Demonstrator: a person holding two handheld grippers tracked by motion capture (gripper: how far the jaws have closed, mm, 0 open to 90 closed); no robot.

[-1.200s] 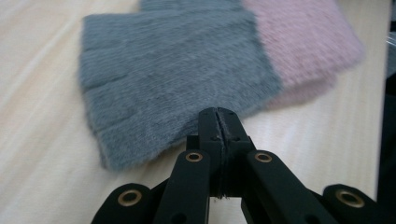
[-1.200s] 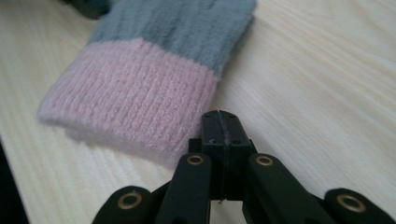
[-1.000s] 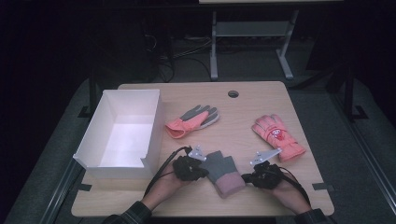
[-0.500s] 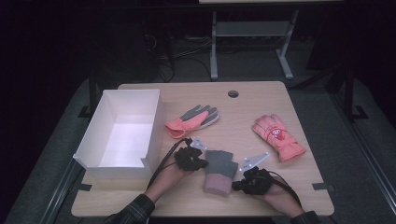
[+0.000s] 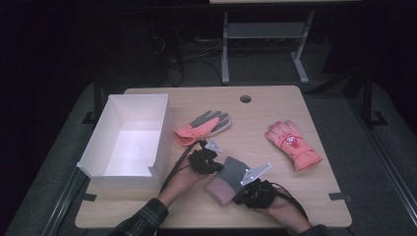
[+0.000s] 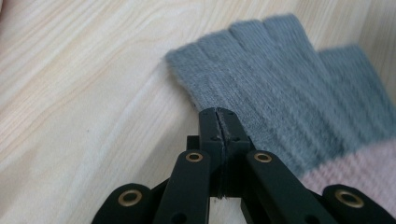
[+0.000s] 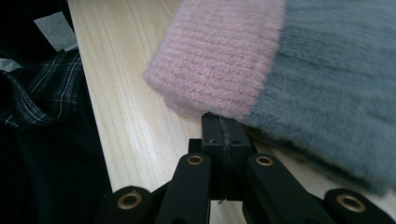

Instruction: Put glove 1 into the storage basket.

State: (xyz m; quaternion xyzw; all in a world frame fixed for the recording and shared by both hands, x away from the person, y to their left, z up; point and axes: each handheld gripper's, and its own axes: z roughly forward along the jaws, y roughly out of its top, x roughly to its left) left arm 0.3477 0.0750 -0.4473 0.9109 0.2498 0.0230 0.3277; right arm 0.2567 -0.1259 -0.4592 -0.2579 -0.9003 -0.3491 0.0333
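Observation:
A knit glove (image 5: 225, 181) with grey fingers and a pink cuff lies near the table's front edge, between the two hands. My left gripper (image 5: 218, 167) is shut, pinching the side edge of the grey part (image 6: 289, 88), its tips (image 6: 218, 113) pressed together at the fabric. My right gripper (image 5: 240, 189) is shut on the opposite edge, where pink cuff meets grey (image 7: 280, 70), with its tips (image 7: 223, 120) tucked under the raised fabric. The glove lies tilted, cuff toward the person.
An open white box (image 5: 162, 129) stands at the left. A salmon and grey glove (image 5: 202, 125) lies just beyond the left hand. A salmon padded glove (image 5: 293, 144) lies at the right. A cable hole (image 5: 245, 99) is near the table's far edge. A plaid sleeve (image 7: 42, 93) is close by.
Both hands have shifted to the left with the glove. The right gripper has swung toward the front, so the glove now lies turned with its cuff nearer the front edge.

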